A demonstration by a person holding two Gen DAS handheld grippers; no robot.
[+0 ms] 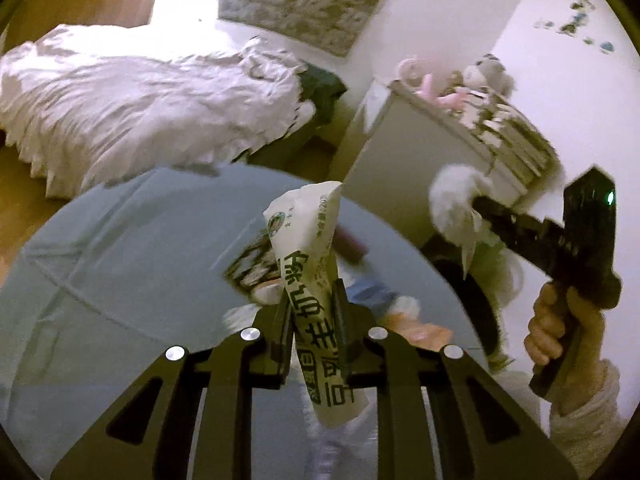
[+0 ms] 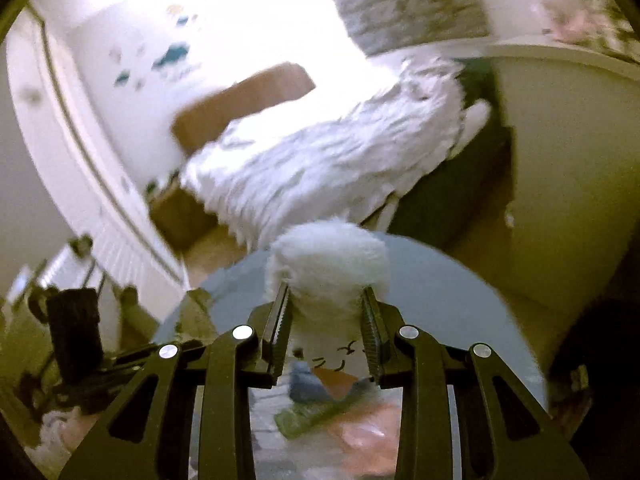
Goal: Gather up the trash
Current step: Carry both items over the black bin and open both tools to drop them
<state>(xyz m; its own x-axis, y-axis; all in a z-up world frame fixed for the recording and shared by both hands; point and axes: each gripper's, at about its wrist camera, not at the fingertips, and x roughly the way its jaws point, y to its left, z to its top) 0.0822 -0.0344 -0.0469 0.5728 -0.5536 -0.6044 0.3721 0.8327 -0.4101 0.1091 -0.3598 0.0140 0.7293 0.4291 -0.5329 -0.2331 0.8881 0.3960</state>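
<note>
At lower centre of the left wrist view, the left gripper [image 1: 310, 312] has its jaws clamped on a white printed wrapper [image 1: 310, 256], held upright above the round grey desk [image 1: 120, 248]: light, crinkly, likely slippery film, best pinched mid-length. At right, the right gripper [image 2: 326, 328] is clamped on a fluffy white wad [image 2: 328, 256], soft and compressible, possibly tissue; motion blur obscures it. More litter lies on the desk [image 2: 460, 280] beneath, including an orange scrap [image 2: 334, 384]. No bin or bag is visible in either view.
</note>
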